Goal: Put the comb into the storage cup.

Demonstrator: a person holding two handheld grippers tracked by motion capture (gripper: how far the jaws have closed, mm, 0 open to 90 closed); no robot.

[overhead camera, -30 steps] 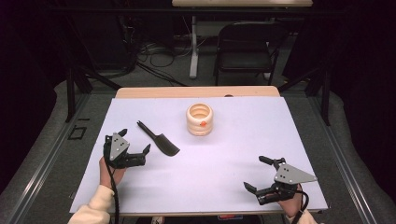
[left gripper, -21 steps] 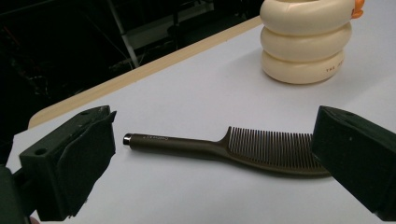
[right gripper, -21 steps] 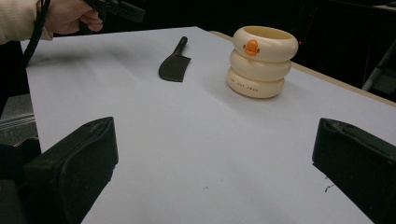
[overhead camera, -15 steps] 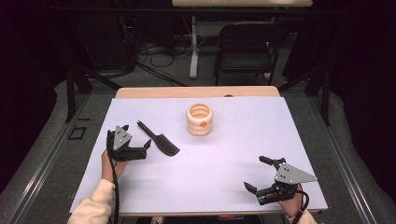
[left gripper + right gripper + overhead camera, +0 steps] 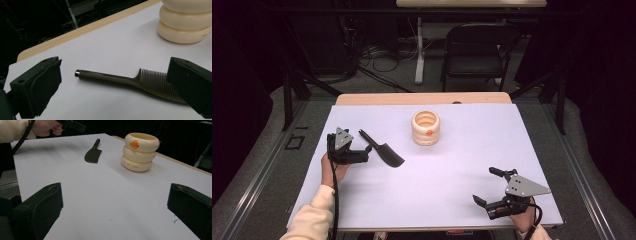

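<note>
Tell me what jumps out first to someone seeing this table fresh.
A cream ringed cup with an orange mark stands near the table's middle. To its left lies a dark comb, and the open left gripper sits right at its handle. The right gripper waits open at the near right corner.

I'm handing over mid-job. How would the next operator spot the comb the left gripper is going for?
On the white table, look left of the cream ringed cup. The comb lies flat there, just ahead of the open left gripper. It is the one dark, flat thing on the table: a thin round handle widening into a toothed blade.
</note>
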